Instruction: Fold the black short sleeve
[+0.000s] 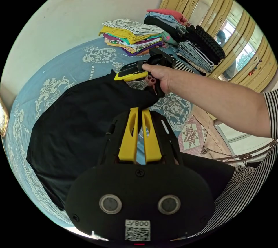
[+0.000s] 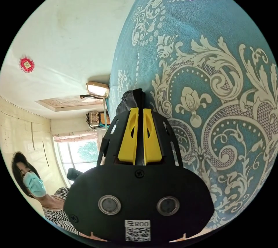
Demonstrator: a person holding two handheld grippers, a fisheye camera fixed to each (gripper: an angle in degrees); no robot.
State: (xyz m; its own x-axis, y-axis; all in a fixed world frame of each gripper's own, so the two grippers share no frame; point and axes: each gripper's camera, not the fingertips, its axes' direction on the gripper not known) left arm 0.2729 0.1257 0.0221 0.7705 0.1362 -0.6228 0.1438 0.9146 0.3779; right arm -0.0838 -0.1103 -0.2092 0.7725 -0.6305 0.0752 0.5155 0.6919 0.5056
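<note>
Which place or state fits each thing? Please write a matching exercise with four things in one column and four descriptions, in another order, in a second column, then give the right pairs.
Things:
1. black short sleeve shirt
2. stack of folded clothes with a striped top piece
3. right gripper
4. blue patterned bedspread

Descriptions:
A. piled at the far end of the bed
B. covers the bed under the clothes
C. spread out dark on the bed
D. held in a hand, jaws closed on black cloth

Pairs: 1-C, 2-A, 3-D, 4-B
</note>
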